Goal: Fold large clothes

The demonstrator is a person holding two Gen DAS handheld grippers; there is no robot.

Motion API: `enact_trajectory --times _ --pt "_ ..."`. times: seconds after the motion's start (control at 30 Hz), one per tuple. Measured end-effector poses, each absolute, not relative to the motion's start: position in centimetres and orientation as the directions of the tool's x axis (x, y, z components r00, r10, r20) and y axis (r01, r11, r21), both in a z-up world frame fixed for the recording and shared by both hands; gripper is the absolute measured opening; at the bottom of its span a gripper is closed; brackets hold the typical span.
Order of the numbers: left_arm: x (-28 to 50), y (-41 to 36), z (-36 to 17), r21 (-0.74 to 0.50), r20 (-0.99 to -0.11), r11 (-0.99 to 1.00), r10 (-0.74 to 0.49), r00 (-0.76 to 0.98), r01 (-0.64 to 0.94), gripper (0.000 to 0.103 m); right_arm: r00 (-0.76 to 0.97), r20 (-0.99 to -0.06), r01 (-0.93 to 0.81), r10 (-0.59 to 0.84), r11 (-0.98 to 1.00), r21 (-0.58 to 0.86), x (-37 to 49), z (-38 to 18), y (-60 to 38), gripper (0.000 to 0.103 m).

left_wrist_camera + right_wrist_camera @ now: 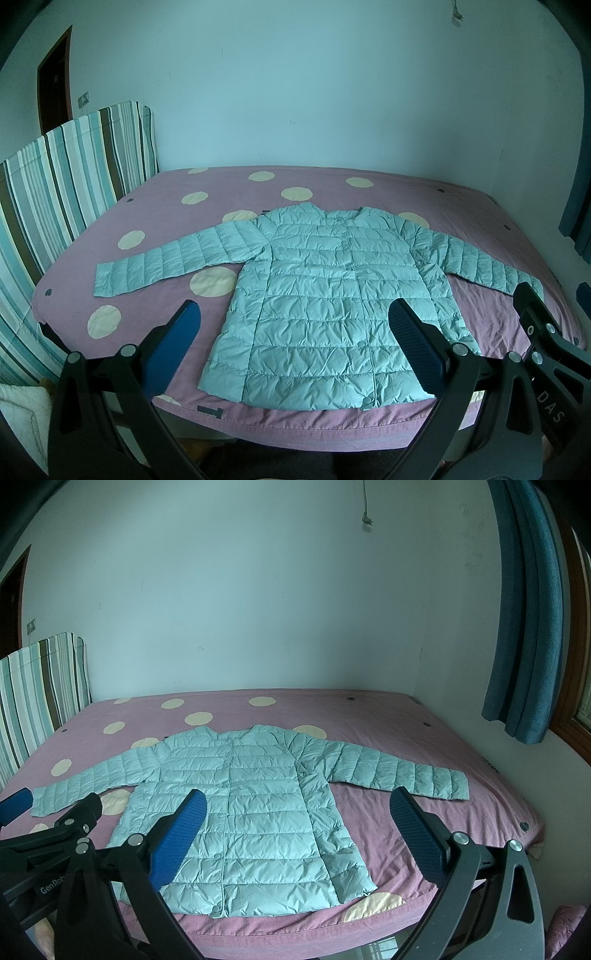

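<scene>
A light teal quilted puffer jacket (317, 291) lies flat and front up on the pink bed (155, 218), sleeves spread to both sides, hem toward me. It also shows in the right wrist view (243, 805). My left gripper (295, 314) is open and empty, held above the bed's near edge in front of the jacket's hem. My right gripper (297, 805) is open and empty too, beside it on the right. The right gripper's body shows in the left wrist view (543, 332); the left gripper's body shows in the right wrist view (55, 830).
The bed has a pink sheet with cream dots (199, 719). A striped headboard (55, 184) stands at the left. A pale wall (295, 92) runs behind the bed. A blue curtain (528, 627) hangs at the right by a window. A dark door (53, 85) is at far left.
</scene>
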State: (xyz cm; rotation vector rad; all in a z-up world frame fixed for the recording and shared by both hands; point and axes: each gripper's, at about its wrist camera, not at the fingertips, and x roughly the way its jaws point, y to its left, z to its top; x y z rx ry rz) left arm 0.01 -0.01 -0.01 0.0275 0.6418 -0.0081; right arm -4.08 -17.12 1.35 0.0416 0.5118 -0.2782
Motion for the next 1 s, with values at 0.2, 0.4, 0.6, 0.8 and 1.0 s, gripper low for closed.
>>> enact_trajectory --times 0.2,0.4,0.6,0.8,1.0 --pt "0.02 -0.01 -0.01 0.023 -0.599 1.0 0.001 0.801 0.016 0.101 0.835 -0.489 0.273 -0.252 0.962 -0.03 -4.06 1.31 -17.12 0.099" --pt "0.02 -0.01 -0.02 0.022 -0.6 1.0 0.001 0.8 0.016 0.101 0.835 -0.489 0.273 -0.252 0.962 -0.03 -4.03 1.25 -17.15 0.099" --pt "0.02 0.0 -0.02 0.022 -0.6 1.0 0.0 0.8 0.016 0.101 0.835 -0.489 0.273 -0.252 0.962 -0.029 -4.0 1.22 -17.12 0.099" --pt "0.02 -0.01 -0.02 0.022 -0.6 1.0 0.001 0.8 0.015 0.101 0.835 -0.489 0.273 -0.252 0.962 -0.029 -3.95 1.19 -17.1 0.099" --pt "0.01 -0.02 -0.04 0.022 -0.602 1.0 0.001 0.798 0.016 0.101 0.834 -0.49 0.272 -0.251 0.962 -0.03 -3.84 1.14 -17.11 0.099"
